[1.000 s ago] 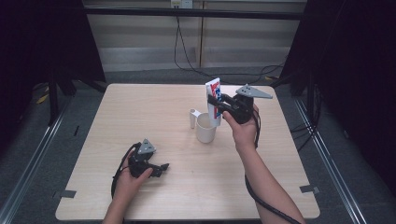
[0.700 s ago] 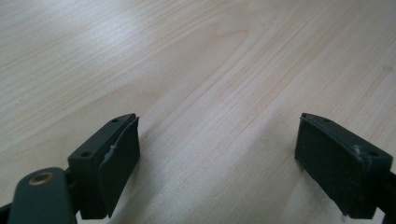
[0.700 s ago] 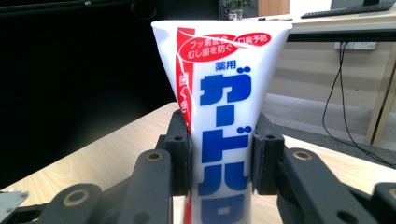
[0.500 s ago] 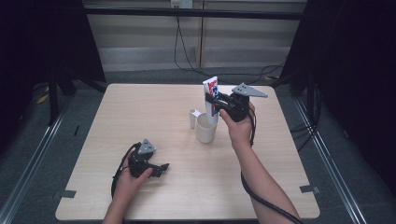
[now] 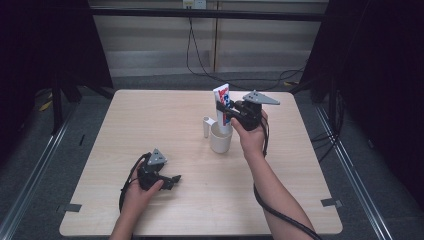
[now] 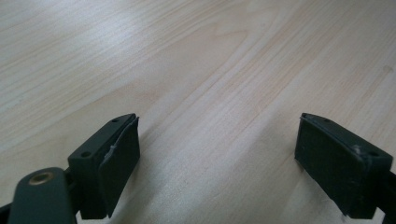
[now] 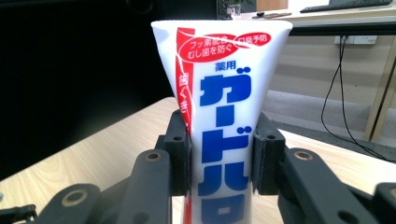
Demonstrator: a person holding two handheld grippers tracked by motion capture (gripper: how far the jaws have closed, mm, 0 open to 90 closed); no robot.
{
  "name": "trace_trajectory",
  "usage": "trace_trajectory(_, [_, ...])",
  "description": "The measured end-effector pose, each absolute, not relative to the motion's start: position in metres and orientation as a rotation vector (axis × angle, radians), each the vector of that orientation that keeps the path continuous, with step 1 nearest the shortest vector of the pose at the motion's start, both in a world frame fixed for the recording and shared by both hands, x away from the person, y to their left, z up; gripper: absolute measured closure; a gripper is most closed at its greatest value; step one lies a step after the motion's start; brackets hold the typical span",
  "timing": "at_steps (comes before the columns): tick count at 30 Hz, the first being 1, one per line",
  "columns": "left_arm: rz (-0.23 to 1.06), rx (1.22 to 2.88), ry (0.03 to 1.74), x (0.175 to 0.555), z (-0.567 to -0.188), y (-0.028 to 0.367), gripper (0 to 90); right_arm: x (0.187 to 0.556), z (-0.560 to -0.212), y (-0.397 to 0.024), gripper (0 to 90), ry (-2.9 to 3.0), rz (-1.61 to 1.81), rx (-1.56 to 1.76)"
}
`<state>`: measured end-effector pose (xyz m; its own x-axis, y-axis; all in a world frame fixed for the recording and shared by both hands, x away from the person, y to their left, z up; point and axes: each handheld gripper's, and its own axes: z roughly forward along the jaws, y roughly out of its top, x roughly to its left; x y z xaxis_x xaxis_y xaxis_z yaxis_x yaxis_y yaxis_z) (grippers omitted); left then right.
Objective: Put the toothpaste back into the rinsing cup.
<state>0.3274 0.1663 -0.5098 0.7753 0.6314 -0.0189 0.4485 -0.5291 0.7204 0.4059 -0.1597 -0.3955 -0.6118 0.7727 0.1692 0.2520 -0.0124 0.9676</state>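
The toothpaste tube [image 5: 223, 102] stands upright, crimped end up, over the white cup [image 5: 220, 138] near the middle of the table [image 5: 150, 115], and against the frames from a second ago it looks slightly lower, its bottom end closer to or inside the cup. By my reading, the placing is nearly done and letting go comes next.

On the left, the left gripper [image 5: 172, 180] rests on the table near the front edge, well apart from the cup. Its jaws stand wide apart with only bare wood between them, and it has not shifted. A small white piece [image 5: 206, 125] stands just left of the cup, too small to identify.

On the right, the right gripper [image 5: 229, 111] is clamped on the tube, one pad on each side of its printed body [image 7: 219, 135], as it was a second ago.

The hand and gripper cover the tube's lower end in the high view, and the right gripper view cuts it off, so I cannot tell whether it touches the cup's bottom or hangs above it.
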Motion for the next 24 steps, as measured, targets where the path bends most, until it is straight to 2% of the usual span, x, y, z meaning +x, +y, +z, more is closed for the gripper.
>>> trace_trajectory(24, [0.318, 2.219, 0.8, 0.327, -0.51, 0.166, 14.0, 0.41, -0.415, -0.152, 64.6, 1.862, 1.673, 1.073])
